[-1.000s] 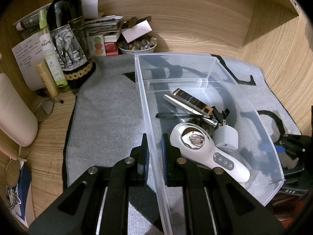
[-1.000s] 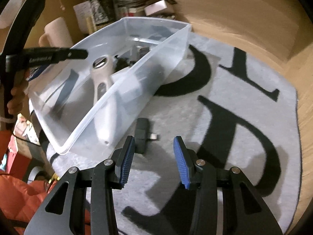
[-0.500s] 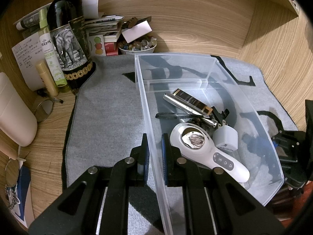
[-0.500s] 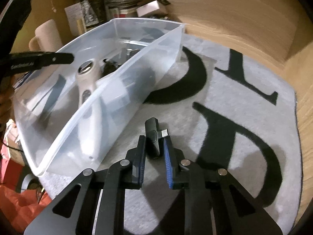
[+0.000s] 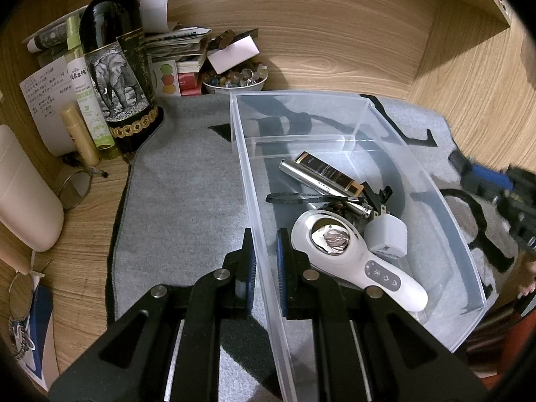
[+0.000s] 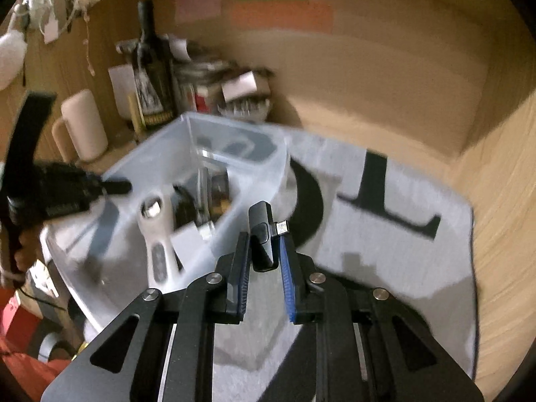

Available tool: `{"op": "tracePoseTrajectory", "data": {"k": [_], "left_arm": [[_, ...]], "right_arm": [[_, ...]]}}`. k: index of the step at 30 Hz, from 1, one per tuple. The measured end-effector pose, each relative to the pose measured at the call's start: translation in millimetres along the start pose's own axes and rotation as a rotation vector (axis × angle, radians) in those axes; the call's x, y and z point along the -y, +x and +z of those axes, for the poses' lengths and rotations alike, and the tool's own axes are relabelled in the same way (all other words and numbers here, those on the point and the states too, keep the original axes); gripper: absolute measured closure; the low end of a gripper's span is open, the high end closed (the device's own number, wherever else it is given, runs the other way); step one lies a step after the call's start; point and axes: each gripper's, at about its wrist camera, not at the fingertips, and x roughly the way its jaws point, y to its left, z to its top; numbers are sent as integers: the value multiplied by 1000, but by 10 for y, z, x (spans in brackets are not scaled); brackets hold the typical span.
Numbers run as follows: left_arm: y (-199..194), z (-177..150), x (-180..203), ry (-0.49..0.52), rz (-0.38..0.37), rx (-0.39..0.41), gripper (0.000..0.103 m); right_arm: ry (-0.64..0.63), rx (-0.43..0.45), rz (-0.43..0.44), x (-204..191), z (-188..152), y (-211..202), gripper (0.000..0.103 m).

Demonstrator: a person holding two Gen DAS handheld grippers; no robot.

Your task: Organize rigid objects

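Left wrist view: taken close above the clear bin point(image 5: 361, 107), facing 12 o'clock toward the wine bottle point(image 5: 114, 67). Right wrist view: blurred, raised, facing 11 o'clock; bin point(image 6: 234, 164) and bottle point(image 6: 150, 67) shared.

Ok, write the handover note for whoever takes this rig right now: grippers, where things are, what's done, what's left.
Left gripper: shut on the near wall of the clear bin, steadying it.
Right gripper: shut on the small black adapter, held above the grey mat beside the bin.
Done: white handheld device, white charger, silver tube and dark box lie in the bin.
Left: carry the adapter over the bin and release it.
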Motion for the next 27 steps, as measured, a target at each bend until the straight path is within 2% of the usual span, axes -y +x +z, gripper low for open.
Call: {"op": "tracePoseTrajectory", "data": {"k": [7,13,19,27], "left_arm": [[0,0,0,0,0,0,93],[4,5,6,0,0,0,93],[4,4,7,0,0,0,93],[4,4,7,0,0,0,93]], "right_arm": [[-39,77,23,-175,279,-71,87],[-69,85,59,-336,420,27,87],[-90,42,84,-455,501,246,87],[-117,-86,96,-569,493,624,87]]}}
